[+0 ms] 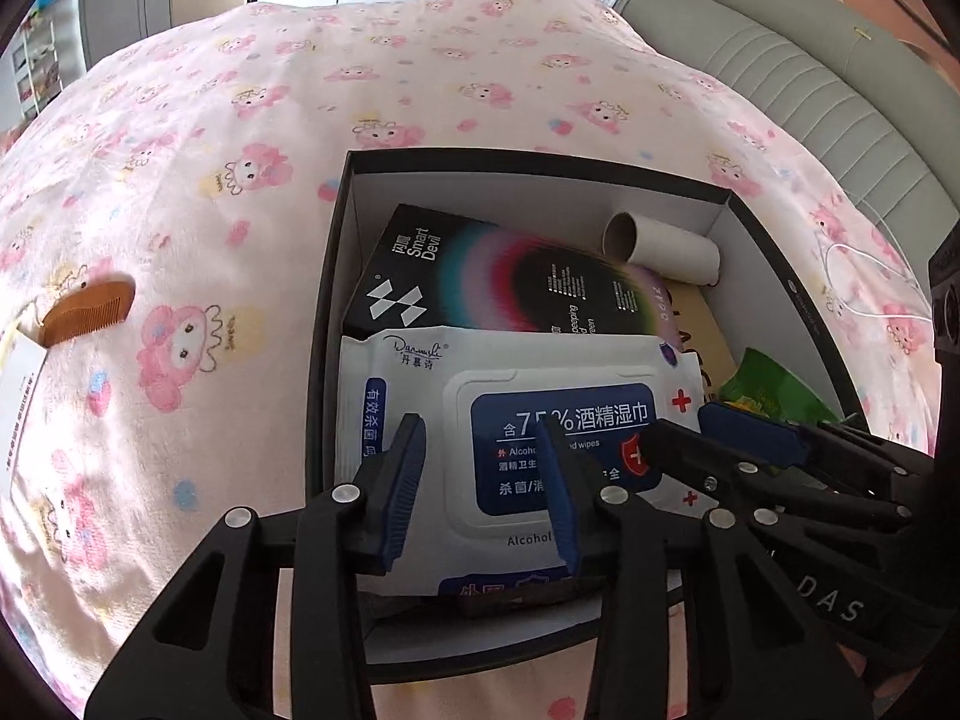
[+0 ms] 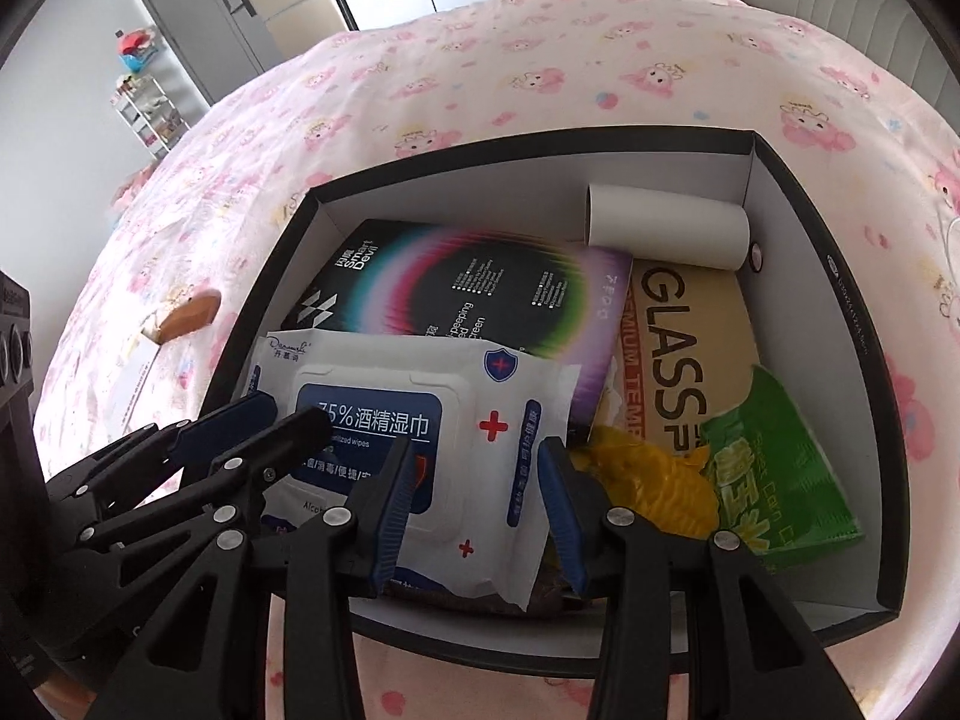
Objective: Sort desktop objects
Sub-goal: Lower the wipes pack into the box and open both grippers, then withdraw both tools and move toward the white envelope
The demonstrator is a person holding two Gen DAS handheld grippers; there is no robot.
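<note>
Fingers of the left gripper stand apart above the white-and-blue plastic pack of alcohol wipes, pads clear of it, nothing clamped. Fingers of the right gripper likewise stand apart over the same pack, gripping nothing.

The pack lies in the near part of the black-walled, white-lined cardboard box, overlapping a black rectangular carton with a rainbow ring print. At the box's far wall rests a white cardboard tube. Beside the pack, toward the box's right wall, sit a crumpled yellow wrapper and a green printed packet.

Outside the box, to its left on the pink cartoon-print blanket, lies a brown wooden comb.
</note>
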